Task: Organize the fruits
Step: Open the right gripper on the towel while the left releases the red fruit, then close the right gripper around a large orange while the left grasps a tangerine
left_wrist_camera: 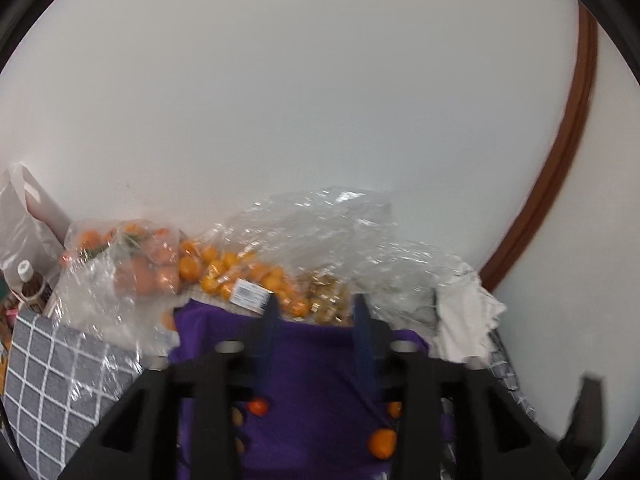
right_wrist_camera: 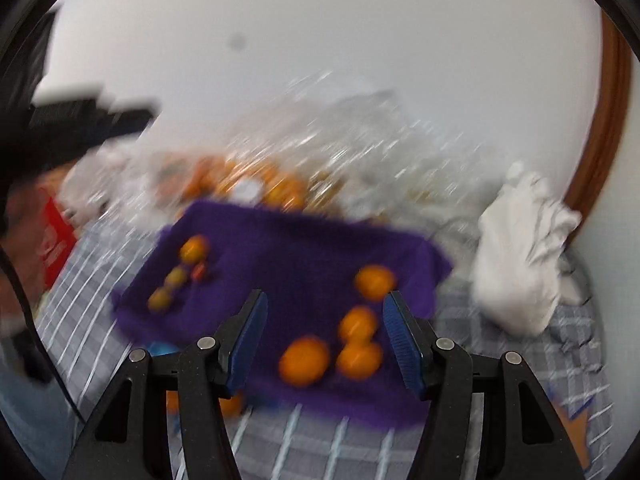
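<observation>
Two hand-held grippers hover over a purple cloth (right_wrist_camera: 304, 248) spread on a table covered with a grey checked tablecloth (left_wrist_camera: 52, 376). The right hand-held gripper (right_wrist_camera: 324, 312) has its blue-padded fingers spread wide with nothing between them. Just beyond its fingertips, four oranges (right_wrist_camera: 304, 360) sit in a loose cluster on the near right part of the cloth. Smaller fruits (right_wrist_camera: 176, 276), blurred by motion, lie in a short row on the cloth's left side.

The left hand-held gripper (left_wrist_camera: 316, 308) is also parted and empty, held above the purple cloth with its tips pointing towards the wall. Behind the cloth, against the white wall (left_wrist_camera: 300, 100), clear plastic bags of oranges (left_wrist_camera: 224, 272) are heaped, one with a white label (left_wrist_camera: 250, 294). A crumpled clear plastic bag (left_wrist_camera: 336, 232) rises beside them. A white crumpled cloth (right_wrist_camera: 520, 264) lies to the right of the purple cloth. A bottle with a white cap (left_wrist_camera: 30, 284) stands at the far left.
</observation>
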The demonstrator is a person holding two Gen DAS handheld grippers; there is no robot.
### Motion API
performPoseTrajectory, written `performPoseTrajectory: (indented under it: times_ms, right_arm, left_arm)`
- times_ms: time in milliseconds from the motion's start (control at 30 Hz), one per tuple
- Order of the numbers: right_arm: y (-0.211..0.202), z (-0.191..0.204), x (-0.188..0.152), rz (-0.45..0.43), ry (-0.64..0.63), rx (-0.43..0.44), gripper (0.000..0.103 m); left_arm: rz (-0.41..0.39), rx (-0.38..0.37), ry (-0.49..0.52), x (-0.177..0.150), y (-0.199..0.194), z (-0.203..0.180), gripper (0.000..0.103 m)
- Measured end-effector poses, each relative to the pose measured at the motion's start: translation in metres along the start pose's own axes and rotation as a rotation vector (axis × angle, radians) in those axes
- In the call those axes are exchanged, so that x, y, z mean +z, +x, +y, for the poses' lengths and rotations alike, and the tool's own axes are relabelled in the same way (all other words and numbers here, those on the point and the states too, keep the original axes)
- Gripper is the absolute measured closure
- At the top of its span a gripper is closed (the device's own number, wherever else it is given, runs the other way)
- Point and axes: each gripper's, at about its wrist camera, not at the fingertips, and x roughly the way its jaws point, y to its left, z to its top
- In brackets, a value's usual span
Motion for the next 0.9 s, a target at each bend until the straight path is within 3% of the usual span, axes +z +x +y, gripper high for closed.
performPoseTrajectory:
  times_ms: [67,167,333,567,633,767,800,900]
  right_arm:
    - [-0.001,0.015,-0.022,0.022,-0.031,0.028,0.043]
    - [0.008,0.036,-0.045,0.037,-0.07,0.074,0.045]
    - [0.033,0.058,-0.064,0.053,-0.065,0.123,0.061]
    - [0.055,0.06,-0.071,0.092,-0.055,0.1,0.061]
    - [0.058,0.054,-0.07,0.094,-0.013,0.114,0.056]
    - [0.067,0.049,-0.068,0.106,0.036,0.151,0.056]
    - [0.068,0.047,-0.069,0.116,0.047,0.167,0.062]
    - [0.059,0.045,-0.073,0.102,0.049,0.15,0.062]
  left_arm:
    - [0.031,-0.004,0.029,-0.014,-0.008,-0.003,0.053]
    - [0.057,0.054,0.113,-0.038,-0.022,-0.002,0.053]
    - [0.097,0.137,0.174,-0.093,-0.044,0.031,0.053]
    - [0.191,0.16,0.027,-0.148,-0.066,0.102,0.053]
    - [0.2,0.161,-0.005,-0.155,-0.073,0.115,0.053]
    - [0.213,0.145,-0.062,-0.163,-0.076,0.127,0.053]
    - [0.215,0.144,-0.071,-0.163,-0.076,0.127,0.053]
    - [0.221,0.132,-0.065,-0.162,-0.078,0.118,0.053]
